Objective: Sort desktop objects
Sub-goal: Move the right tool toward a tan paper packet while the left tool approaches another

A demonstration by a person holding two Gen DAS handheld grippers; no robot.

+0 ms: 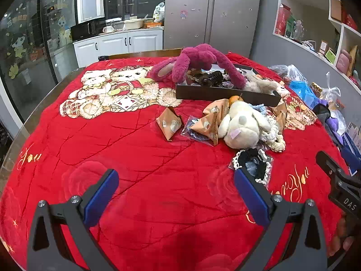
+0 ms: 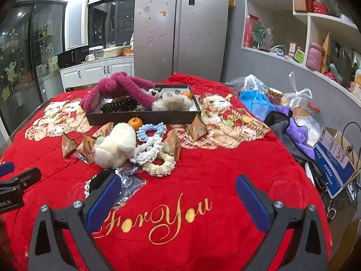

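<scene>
On a table under a red blanket stands a dark tray holding a magenta plush, a fluffy beige toy and dark hair clips. In front of it lie a cream plush dog, tan pyramid packets, crocheted scrunchies, an orange and a black lace scrunchie in a bag. My left gripper hangs open over bare blanket, nothing between its blue pads. My right gripper is open too, over the "For You" lettering.
Plastic bags, a purple cloth and a blue-white box crowd the table's right side. Wall shelves curve behind them. A fridge and kitchen counter stand beyond the far edge. The other gripper shows at each view's side.
</scene>
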